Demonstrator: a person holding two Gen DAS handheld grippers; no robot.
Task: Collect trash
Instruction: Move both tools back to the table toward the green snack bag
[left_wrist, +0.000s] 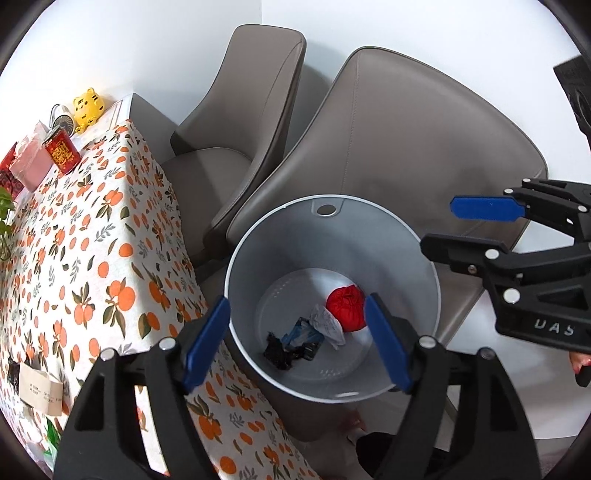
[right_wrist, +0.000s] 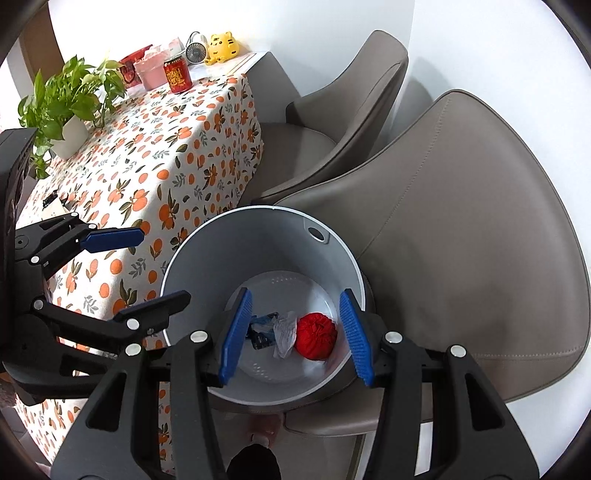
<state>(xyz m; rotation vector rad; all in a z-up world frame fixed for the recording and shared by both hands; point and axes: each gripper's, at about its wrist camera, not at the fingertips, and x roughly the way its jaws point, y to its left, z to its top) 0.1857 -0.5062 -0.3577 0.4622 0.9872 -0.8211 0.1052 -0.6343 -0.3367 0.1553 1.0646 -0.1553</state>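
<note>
Blue-padded fingers (left_wrist: 210, 339) of the left gripper (left_wrist: 295, 341) stand spread wide with nothing between them, poised over the open mouth of a white bin (left_wrist: 424, 258). At the bin's bottom lie a red crumpled ball (left_wrist: 345, 308), a white crumpled paper (left_wrist: 327, 325), a blue wrapper (left_wrist: 303, 338) and a black scrap (left_wrist: 277, 350), all bunched together. The right gripper (left_wrist: 465, 229) reaches in from the right above the rim, its fingers apart and empty. Beside the bin hangs the orange-print cloth of the table (left_wrist: 92, 258), with a red can (left_wrist: 62, 151) and a yellow tiger toy (left_wrist: 88, 107) at its far end. A grey chair (left_wrist: 424, 140) stands behind the bin.

From the right wrist, the right gripper (right_wrist: 299, 328) also hovers over the bin (right_wrist: 258, 236), its fingers (right_wrist: 236, 332) spread and empty, the red ball (right_wrist: 316, 334) and white paper (right_wrist: 284, 332) below. The left gripper (right_wrist: 136, 266) comes in from the left, fingers open. A potted plant (right_wrist: 70, 99) stands on the table (right_wrist: 166, 147).
</note>
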